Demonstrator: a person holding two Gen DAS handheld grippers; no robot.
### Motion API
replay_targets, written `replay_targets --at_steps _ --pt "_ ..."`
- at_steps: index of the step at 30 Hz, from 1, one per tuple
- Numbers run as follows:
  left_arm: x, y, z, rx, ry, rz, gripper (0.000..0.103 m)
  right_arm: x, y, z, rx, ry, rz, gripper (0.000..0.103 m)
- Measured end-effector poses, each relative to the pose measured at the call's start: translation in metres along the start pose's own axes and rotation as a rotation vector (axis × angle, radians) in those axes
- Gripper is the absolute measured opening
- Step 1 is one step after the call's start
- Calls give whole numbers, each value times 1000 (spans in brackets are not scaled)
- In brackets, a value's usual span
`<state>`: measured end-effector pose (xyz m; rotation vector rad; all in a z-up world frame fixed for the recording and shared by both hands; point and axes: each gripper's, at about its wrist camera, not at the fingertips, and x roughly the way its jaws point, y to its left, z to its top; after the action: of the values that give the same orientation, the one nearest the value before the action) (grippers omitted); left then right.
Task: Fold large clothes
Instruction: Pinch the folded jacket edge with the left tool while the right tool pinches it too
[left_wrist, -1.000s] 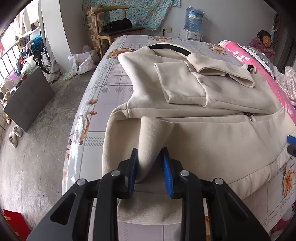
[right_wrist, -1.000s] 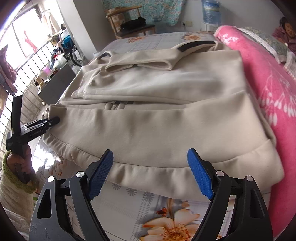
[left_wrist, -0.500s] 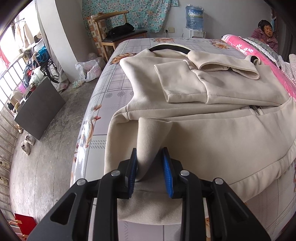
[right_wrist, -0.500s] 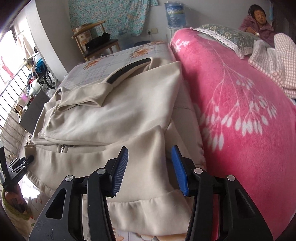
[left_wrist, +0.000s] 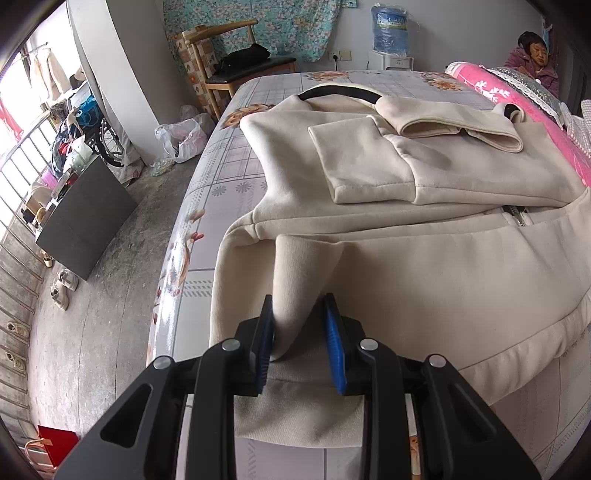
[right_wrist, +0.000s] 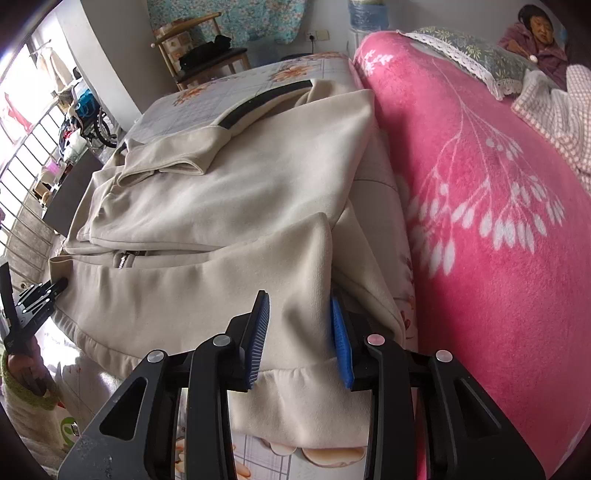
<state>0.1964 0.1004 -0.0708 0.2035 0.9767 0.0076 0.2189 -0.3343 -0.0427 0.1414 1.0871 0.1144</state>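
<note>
1. Left gripper (left_wrist: 300, 341) – jaws clenched on a pinched-up ridge of the cream jacket (left_wrist: 424, 266) near its lower left hem corner, blue pads pressing the fabric from both sides.
2. Right gripper (right_wrist: 301, 338) – its jaws have just been closing, and now they've got a raised fold of the same jacket between them at the lower right hem corner; the fabric fills the gap and both pads look to be touching it.
3. The jacket itself lies spread flat on the bed (left_wrist: 229, 155), hem toward the cameras, dark-lined collar at the far end. Both sleeves are folded in across the chest, and the zipper pull shows near the middle.
4. In the right wrist view you can see the left gripper's black frame poking in at the far left edge, held by a hand (right_wrist: 22, 373) in a green knit cuff.
5. The surface is a bed sheet with a grey check and orange flower print. A thick pink blanket (right_wrist: 498, 229) with a white leaf pattern runs along the jacket's right side, just beside it, with a lace-edged pillow (right_wrist: 469, 51) further back.
6. Room stuff – bare concrete floor (left_wrist: 92, 332), a wooden chair (left_wrist: 236, 62) with something black on it, floral cloth on the wall, a water jug (left_wrist: 389, 27), and a person sitting in the far corner.
</note>
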Motion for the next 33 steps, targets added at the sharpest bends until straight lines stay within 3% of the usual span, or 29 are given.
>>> replay_targets --at_steps 8,19,33 --pt "1 -3 3 7 15 20 25 11 7 7 -22 6 -23 18" --pt "1 -6 4 19 21 31 25 13 23 4 -121 -15 -143 16" --pt "2 -5 4 20 23 29 25 11 37 -1 -183 -44 -234 13"
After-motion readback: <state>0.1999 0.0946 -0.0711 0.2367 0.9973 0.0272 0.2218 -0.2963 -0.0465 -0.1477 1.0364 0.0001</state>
